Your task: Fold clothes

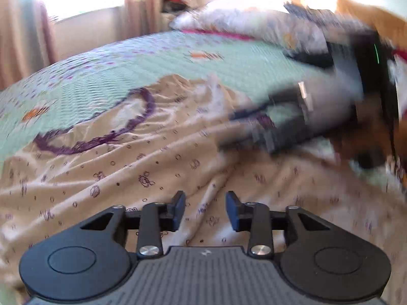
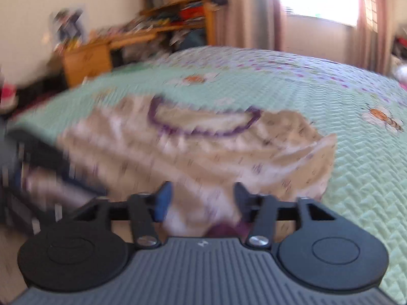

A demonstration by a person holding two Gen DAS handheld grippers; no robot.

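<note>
A cream garment (image 1: 157, 167) with small purple prints and a purple-trimmed neckline (image 1: 101, 132) lies rumpled on the bed. My left gripper (image 1: 205, 209) hovers just over its near part, open, nothing between the fingers. The right gripper shows as a dark blurred shape (image 1: 292, 119) at the garment's far right side in the left wrist view. In the right wrist view the same garment (image 2: 203, 147) spreads ahead, neckline (image 2: 203, 124) facing away. My right gripper (image 2: 202, 199) stands open over the garment's near edge, with cloth showing in the gap but not pinched.
A mint-green quilted bedspread (image 2: 330, 81) with flower and bee patches covers the bed. Pillows (image 1: 244, 20) lie at the head. A wooden desk and shelves (image 2: 157, 25) stand beyond the bed, and curtained windows (image 2: 318, 0) let in strong light. Both views are motion-blurred.
</note>
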